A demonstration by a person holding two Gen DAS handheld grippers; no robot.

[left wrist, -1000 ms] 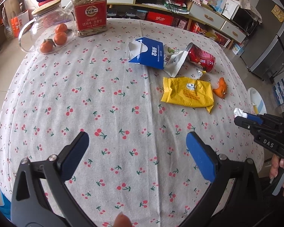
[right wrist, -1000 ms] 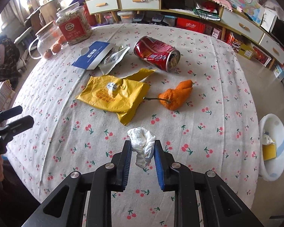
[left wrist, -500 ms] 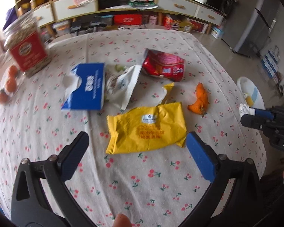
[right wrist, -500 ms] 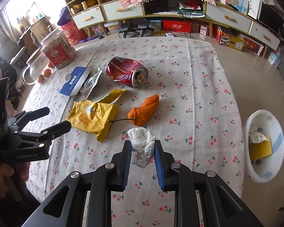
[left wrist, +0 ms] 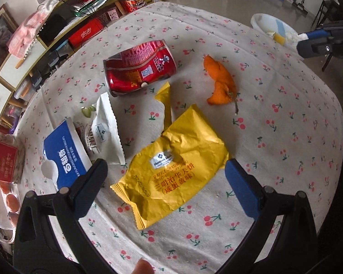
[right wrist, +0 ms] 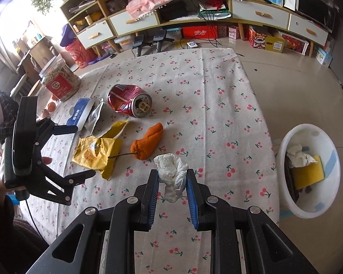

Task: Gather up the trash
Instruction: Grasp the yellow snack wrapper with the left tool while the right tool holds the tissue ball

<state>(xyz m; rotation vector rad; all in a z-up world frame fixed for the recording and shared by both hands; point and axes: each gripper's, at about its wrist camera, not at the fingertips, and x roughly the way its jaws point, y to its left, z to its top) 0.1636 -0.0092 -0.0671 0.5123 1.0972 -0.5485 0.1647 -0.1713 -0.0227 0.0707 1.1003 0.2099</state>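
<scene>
My right gripper (right wrist: pixel 172 178) is shut on a crumpled white tissue (right wrist: pixel 171 173), held above the table's right part. A white bin (right wrist: pixel 308 210) with a tissue and a yellow sponge inside stands on the floor to the right. My left gripper (left wrist: pixel 164 178) is open, its blue pads on either side of a yellow snack wrapper (left wrist: pixel 178 171), above it. Beyond lie an orange peel (left wrist: pixel 221 84), a crushed red can (left wrist: pixel 137 68), a white wrapper (left wrist: pixel 105 134) and a blue carton (left wrist: pixel 64 153). The right wrist view shows the left gripper (right wrist: pixel 75 150) beside the yellow wrapper (right wrist: pixel 96 155).
The table wears a cherry-print cloth (right wrist: pixel 217 105). A jar with a red label (right wrist: pixel 59 80) and a glass jar of oranges (left wrist: pixel 9 203) stand at the table's left. Shelves and drawers (right wrist: pixel 194 16) line the far wall. A person sits at far left (right wrist: pixel 0 114).
My left gripper swung right across the table and rolled, now hovering over the yellow wrapper. My right gripper, still shut on the tissue, rose and shifted right, bringing the bin closer.
</scene>
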